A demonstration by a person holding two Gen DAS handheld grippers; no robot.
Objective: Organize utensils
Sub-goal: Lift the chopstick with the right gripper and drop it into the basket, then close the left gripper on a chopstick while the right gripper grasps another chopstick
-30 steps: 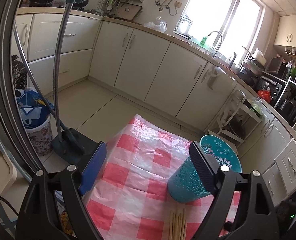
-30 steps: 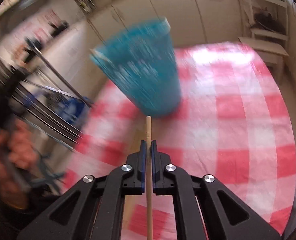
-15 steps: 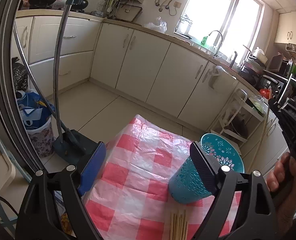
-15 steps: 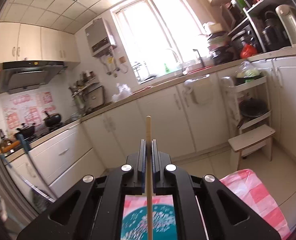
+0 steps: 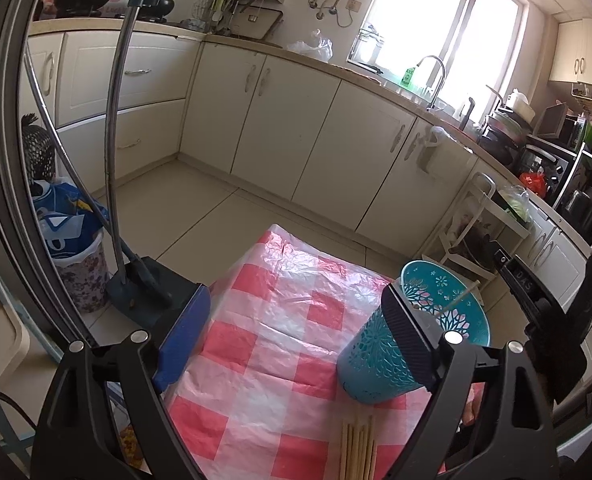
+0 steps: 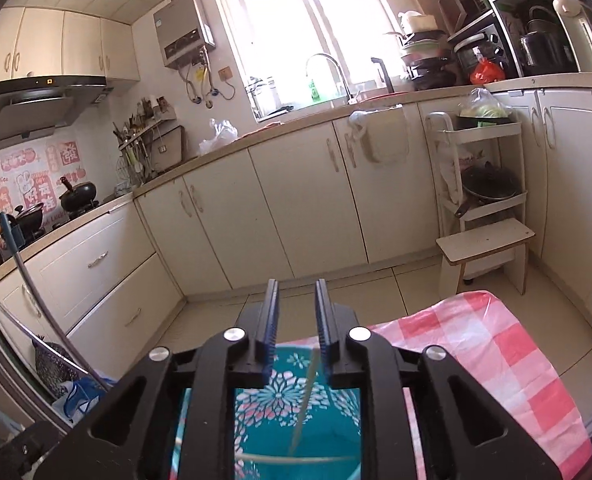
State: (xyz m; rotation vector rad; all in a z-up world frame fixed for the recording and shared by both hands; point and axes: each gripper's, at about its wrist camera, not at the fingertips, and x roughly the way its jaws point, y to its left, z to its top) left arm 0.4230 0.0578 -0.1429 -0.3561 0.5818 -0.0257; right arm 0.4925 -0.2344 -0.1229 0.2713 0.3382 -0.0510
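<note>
The right gripper, fingers just parted narrowly, hangs over the teal holder; a chopstick leans toward 1 o'clock inside. Lift straight up. The left gripper stands wide, empty; spare chopsticks lie on the bench at 6 o'clock.

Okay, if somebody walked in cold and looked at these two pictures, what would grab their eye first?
Probably the teal utensil cup, standing on the red-and-white checked tablecloth right behind the left gripper's wide-open jaws, with a chopstick leaning inside it. The right gripper hovers over the cup's mouth, its jaws having just opened, no longer pinching the stick. A bundle of chopsticks lies on the cloth in front of the cup.
</note>
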